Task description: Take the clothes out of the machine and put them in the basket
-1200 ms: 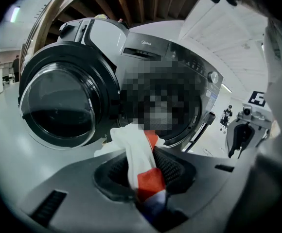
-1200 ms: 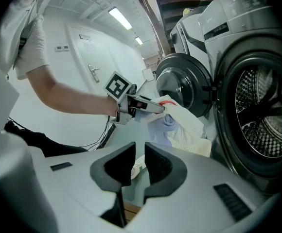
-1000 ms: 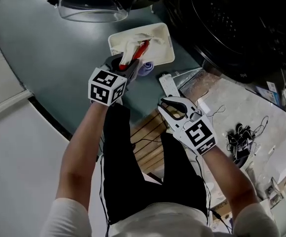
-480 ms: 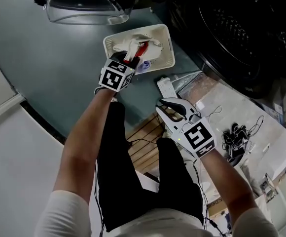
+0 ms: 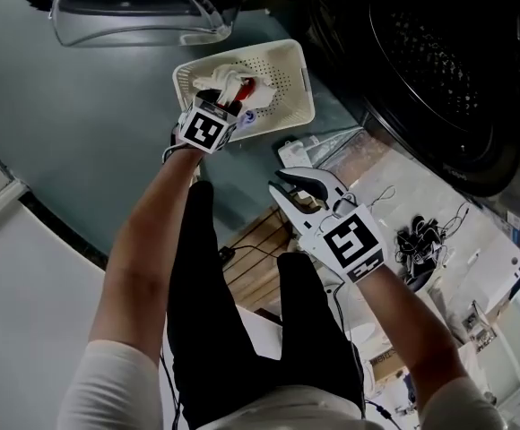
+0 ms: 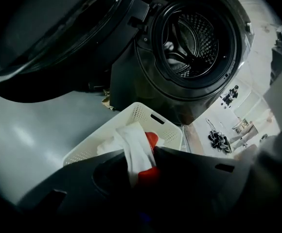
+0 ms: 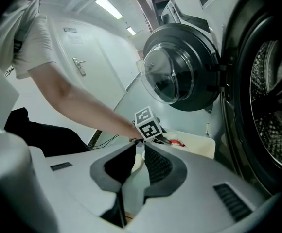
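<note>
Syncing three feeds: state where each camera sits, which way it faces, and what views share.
Head view: on the person's head, looking steeply down at both arms, legs, left claw, right claw, basket.
Left gripper view: on the left claw, facing basket and washer drum; its jaws, just opening, have white-and-red cloth between them.
Right gripper view: on the right claw, jaws apart, facing the person's left forearm and washer door.
Shared: all three show the basket.
</note>
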Motion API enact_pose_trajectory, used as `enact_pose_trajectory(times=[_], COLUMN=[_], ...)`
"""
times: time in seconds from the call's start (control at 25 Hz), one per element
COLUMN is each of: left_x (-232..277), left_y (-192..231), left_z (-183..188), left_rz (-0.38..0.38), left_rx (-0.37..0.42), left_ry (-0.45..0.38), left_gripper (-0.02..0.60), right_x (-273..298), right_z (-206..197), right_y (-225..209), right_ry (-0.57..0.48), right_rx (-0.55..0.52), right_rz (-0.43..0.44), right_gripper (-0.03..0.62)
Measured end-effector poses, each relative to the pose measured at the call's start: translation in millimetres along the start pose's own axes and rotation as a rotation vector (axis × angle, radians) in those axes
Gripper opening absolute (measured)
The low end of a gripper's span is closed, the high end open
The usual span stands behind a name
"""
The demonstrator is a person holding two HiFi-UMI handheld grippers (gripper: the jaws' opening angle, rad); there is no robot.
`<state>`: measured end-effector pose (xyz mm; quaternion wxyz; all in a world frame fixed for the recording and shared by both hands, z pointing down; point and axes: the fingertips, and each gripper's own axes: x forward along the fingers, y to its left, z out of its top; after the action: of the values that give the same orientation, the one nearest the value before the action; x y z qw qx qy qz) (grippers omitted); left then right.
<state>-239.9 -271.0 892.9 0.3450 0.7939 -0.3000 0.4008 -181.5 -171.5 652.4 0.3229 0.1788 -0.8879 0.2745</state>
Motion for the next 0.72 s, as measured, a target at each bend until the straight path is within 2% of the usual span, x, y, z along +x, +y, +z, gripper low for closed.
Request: enact_pose_trajectory(times=[0.28,0.44,0.6,0.72], left_x=[24,33,39,34], left_y=[22,32,38,34], left_z=[-8,-8,-16,-18], left_rz=[0.015,0.048,0.045,0.035], left_rx=[0.019,0.035,-0.011,-0.033], left_ry=[0.025,0.042,0.047,0.041], left_gripper=[0.129,0.178,0.232,0.245], right_x=[19,27,32,29], right_z=[-3,-4,0,2], right_y=[-7,-13,-14,-14], right_ry=[0.018,0.018,0.005,-0.005], right_rx=[0.016,0.03,0.038,0.034], right_rz=[-0.012,-0.028,-0.037,-0.038], right_gripper=[0.063,0.063,0.063,0.063])
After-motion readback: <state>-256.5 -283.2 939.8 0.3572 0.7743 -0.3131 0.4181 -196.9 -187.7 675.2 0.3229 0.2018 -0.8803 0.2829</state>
